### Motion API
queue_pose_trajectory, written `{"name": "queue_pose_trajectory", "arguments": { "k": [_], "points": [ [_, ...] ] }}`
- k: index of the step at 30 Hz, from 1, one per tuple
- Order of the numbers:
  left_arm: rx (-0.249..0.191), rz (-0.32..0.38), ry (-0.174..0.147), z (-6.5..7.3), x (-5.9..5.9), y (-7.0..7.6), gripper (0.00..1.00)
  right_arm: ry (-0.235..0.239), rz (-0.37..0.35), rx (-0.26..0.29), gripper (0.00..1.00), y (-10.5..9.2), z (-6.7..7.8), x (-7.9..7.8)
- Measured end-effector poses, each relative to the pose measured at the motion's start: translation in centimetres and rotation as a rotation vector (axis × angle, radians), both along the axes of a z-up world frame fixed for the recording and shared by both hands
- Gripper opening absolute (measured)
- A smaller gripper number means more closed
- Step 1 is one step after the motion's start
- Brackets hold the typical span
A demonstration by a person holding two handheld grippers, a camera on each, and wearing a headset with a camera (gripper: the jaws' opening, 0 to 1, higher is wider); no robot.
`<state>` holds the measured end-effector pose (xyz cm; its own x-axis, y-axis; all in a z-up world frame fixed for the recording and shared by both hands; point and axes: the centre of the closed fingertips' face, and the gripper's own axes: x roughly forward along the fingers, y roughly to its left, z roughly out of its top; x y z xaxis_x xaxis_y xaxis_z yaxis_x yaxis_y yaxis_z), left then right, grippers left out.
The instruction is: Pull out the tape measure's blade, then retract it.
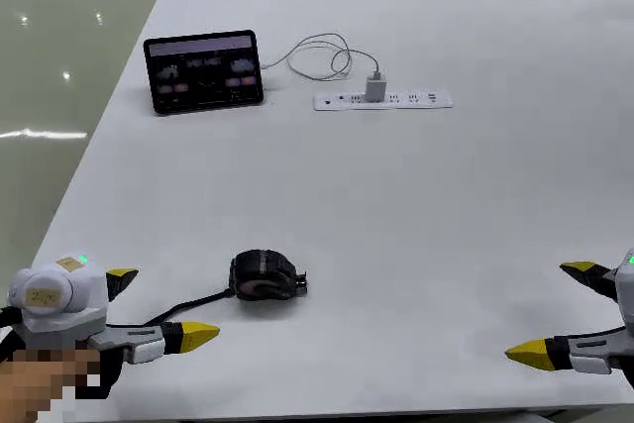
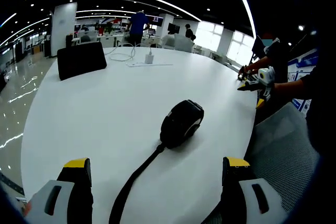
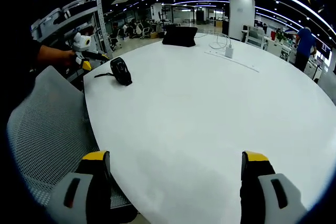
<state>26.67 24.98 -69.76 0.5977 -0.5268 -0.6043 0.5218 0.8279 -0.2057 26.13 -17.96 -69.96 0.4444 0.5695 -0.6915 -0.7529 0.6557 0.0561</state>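
The tape measure (image 1: 265,276) is a rounded black case lying on the white bench (image 1: 416,215), near its front edge and close to the left gripper (image 1: 163,302). Its black strap (image 1: 193,301) trails between those wide-open jaws. The right gripper (image 1: 547,310) hangs well apart, jaws open too. Farther back stand a tablet (image 1: 203,70) and a power strip (image 1: 382,100); beyond them lies a glossy-floored office.
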Motion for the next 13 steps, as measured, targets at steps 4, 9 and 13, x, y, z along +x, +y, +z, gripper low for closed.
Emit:
{"name": "queue_pose_trajectory", "arguments": {
  "k": [4, 9, 13],
  "points": [
    [0.003, -0.007, 0.0, -0.04, -0.05, -0.25, 1.0, 0.004, 0.003, -0.009, 1.0, -0.3, -0.32, -0.35],
    [0.007, -0.016, -0.006, 0.07, 0.02, -0.35, 1.0, 0.008, -0.013, -0.004, 1.0, -0.67, -0.38, -0.64],
    [0.011, -0.022, -0.005, 0.08, -0.02, -0.37, 1.0, 0.009, -0.017, -0.007, 0.99, -0.88, -0.46, -0.77]
  ]
}}
